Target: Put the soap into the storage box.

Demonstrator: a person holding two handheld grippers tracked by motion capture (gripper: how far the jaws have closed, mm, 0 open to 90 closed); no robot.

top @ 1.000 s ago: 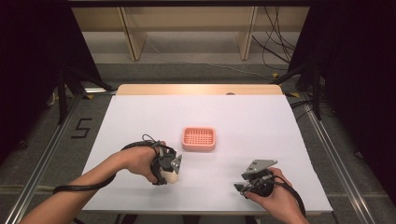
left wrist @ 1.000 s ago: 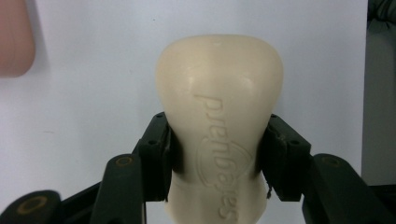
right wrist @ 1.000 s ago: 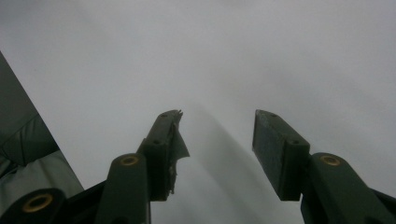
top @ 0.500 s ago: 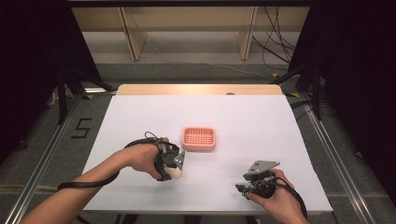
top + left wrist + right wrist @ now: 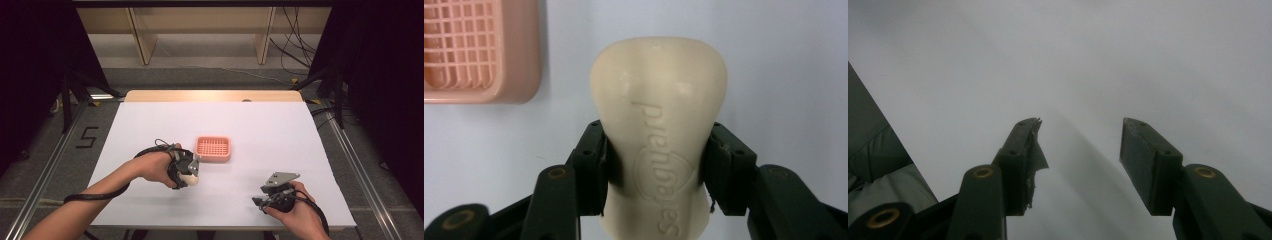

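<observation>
Now we pinch the cream soap bar (image 5: 659, 135) across its waist with the left gripper (image 5: 656, 165), just beside the pink soap dish (image 5: 213, 148). It looks stiff and probably slick, so we judge a mid-body hold best. Our right gripper (image 5: 1078, 160) hangs spread and empty over the white table (image 5: 280, 135).

1. A table (image 5: 310, 130) stretches away from the person, with a dish (image 5: 213, 149) near its middle.
2. The left gripper (image 5: 189, 171) sits just in front of the dish, slightly to its left, with a soap (image 5: 659, 130) between its jaws.
3. The right gripper (image 5: 262, 199) is near the table's front edge, well to the right of the dish and soap, with nothing between its jaws.
</observation>
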